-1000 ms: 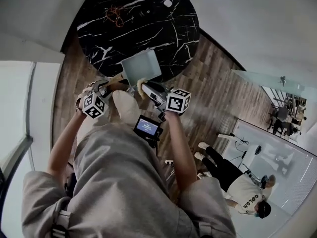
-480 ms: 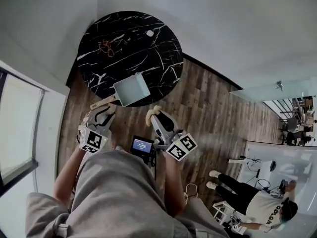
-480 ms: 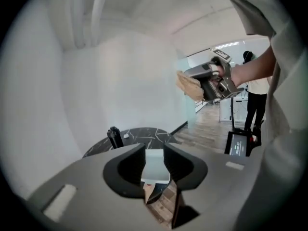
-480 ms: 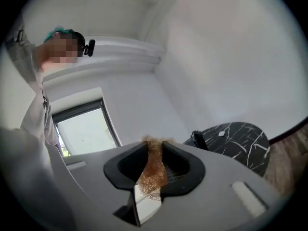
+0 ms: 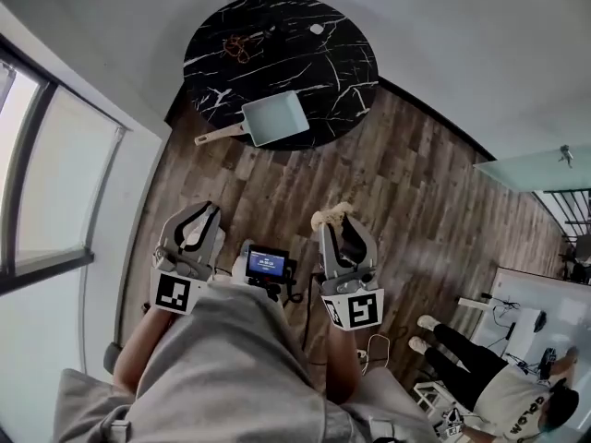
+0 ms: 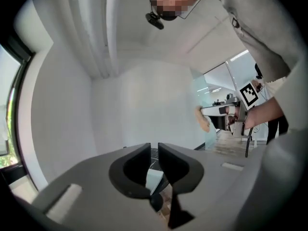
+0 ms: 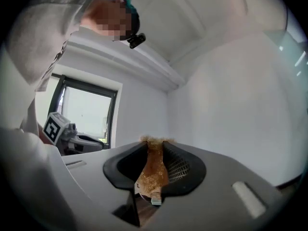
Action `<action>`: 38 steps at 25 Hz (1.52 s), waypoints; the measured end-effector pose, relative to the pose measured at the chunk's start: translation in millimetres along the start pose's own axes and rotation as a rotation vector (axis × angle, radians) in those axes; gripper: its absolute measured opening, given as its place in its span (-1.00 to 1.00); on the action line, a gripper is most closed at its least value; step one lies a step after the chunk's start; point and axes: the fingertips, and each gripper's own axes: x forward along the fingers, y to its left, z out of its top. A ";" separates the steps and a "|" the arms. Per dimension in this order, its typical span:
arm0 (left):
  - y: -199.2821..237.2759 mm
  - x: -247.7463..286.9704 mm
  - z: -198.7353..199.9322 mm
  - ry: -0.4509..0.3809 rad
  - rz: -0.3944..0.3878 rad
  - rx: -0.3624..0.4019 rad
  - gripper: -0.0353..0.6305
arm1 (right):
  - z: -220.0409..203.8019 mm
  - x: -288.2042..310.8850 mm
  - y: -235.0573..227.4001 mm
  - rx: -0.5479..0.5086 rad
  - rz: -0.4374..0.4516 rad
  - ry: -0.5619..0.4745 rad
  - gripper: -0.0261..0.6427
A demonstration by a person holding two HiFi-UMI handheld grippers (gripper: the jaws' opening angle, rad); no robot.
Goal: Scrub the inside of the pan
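Head view. The pan (image 5: 277, 116) sits at the 6 o'clock edge of the round black tabletop (image 5: 343, 55). Its long axis runs from 2 to 8 o'clock, with the handle (image 5: 218, 136) at the 8 o'clock end. Both tongs hover over the wooden floor (image 5: 277, 187), well apart from the pan.

The pan lies at 1 o'clock from the left tongs (image 5: 199, 212), which are nearer the handle. Their jaws have just been closing to a thin slit with nothing in it.

The pan lies at 11 o'clock from the right tongs (image 5: 334, 221). Their jaws have just been opening but remain clenched on the sponge (image 7: 153, 170).

The pan's inside is too small to tell whether it is clean. The left gripper view shows only a sliver of the pan, and the right gripper view shows none. Two small items on the tabletop cannot be identified.
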 end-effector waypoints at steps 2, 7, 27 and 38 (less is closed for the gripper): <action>-11.5 -13.9 2.9 0.005 -0.002 0.001 -0.78 | 9.4 -15.9 13.1 -0.063 -0.027 -0.017 -0.58; -32.7 -32.7 26.0 -0.066 -0.031 0.049 -0.78 | 27.2 -45.9 39.4 -0.132 -0.059 -0.041 -0.59; -16.6 -189.9 18.9 -0.178 0.003 -0.034 -0.84 | 53.2 -97.2 209.3 -0.192 0.004 -0.023 -0.61; -22.0 -147.5 23.2 -0.168 -0.011 -0.023 -0.86 | 49.7 -92.2 158.7 -0.143 -0.056 -0.041 -0.61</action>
